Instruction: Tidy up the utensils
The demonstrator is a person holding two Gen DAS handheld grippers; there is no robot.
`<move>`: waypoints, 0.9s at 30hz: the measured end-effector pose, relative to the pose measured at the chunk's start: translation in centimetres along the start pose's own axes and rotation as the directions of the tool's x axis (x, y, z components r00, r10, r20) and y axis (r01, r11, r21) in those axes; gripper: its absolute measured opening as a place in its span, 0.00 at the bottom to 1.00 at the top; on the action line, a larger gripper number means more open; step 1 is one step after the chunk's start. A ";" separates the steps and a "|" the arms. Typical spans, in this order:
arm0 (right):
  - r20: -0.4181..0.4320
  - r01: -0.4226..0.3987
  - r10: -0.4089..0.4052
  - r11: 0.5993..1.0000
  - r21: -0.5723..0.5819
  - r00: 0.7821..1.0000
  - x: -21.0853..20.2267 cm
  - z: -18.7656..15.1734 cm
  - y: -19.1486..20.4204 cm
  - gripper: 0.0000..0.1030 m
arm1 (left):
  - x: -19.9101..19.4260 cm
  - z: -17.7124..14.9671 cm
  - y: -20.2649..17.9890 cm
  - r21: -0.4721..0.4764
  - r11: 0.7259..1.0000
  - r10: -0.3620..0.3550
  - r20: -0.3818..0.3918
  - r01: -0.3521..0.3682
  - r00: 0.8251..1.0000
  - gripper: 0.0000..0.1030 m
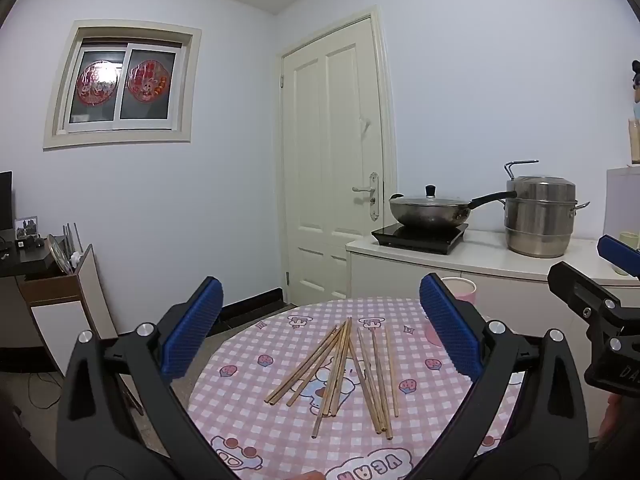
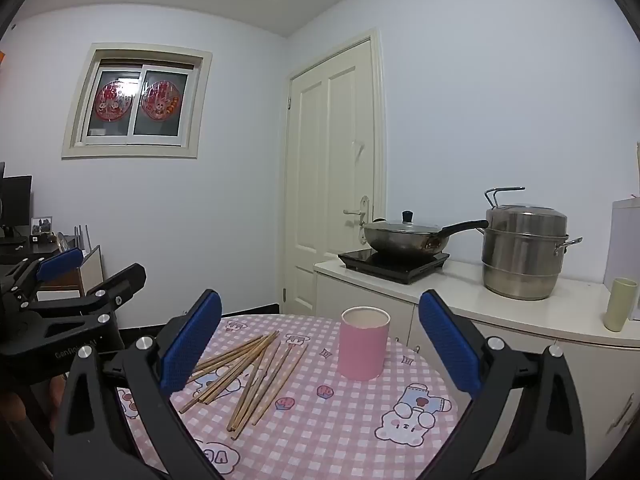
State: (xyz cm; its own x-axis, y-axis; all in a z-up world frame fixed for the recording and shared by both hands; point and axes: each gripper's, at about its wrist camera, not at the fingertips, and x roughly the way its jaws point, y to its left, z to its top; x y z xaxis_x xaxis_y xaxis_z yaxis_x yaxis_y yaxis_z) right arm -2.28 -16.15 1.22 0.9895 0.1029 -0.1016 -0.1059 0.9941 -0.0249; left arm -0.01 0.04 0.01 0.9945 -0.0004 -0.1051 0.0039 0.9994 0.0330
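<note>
While a loose heap of thin, pale wooden chopsticks (image 1: 344, 372) lies fanned and crossing on the round worktop (image 2: 340, 420) with its pink-and-white checked cartoon cloth, nothing grips any of them. Just beside the heap, toward the far right part of the worktop, stands an upright pink cylindrical cup (image 2: 364, 342) with a white inside, apart from the sticks. Over the near edge the left claw (image 1: 320, 320) hovers with its blue ribbed pads spread as wide as they go, the chopsticks showing between them on the cloth below but untouched. To its right the right claw (image 2: 320, 324) hangs likewise wide apart and empty-handed, framing the cup and the right end of the heap. Behind the worktop runs a white cabinet counter (image 2: 500, 304) bearing a black induction hob (image 2: 394, 264) with a lidded steel wok (image 2: 408, 236) on it, a tall stainless steamer pot (image 2: 524, 252) and a pale green tumbler (image 2: 620, 304) at its right end. A cream panelled door (image 1: 332, 160) stands closed in the back wall, and a small window (image 1: 124, 88) with red paper cut-outs sits high on the left.
</note>
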 end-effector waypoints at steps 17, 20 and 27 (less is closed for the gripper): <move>-0.002 -0.002 0.002 1.000 -0.004 1.000 0.3 -0.1 0.4 0.93 | -0.1 0.0 -0.1 0.005 1.000 0.003 -0.004 -0.003 1.000 0.94; -0.002 -0.002 0.002 1.000 -0.004 1.000 0.5 -0.2 0.7 0.93 | -0.1 -0.1 -0.1 0.003 1.000 0.002 -0.006 -0.002 1.000 0.94; -0.005 -0.002 0.002 1.000 -0.006 1.000 0.5 -0.2 0.5 0.93 | 0.1 0.1 -0.4 0.001 1.000 0.001 -0.007 -0.001 1.000 0.94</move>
State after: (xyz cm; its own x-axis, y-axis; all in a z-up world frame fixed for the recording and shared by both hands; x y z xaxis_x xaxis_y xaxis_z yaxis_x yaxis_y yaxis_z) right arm -1.85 -15.57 0.91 0.9887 0.1050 -0.1067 -0.1088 0.9936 -0.0302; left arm 0.08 -0.33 0.11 0.9937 0.0010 -0.1118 0.0028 0.9994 0.0341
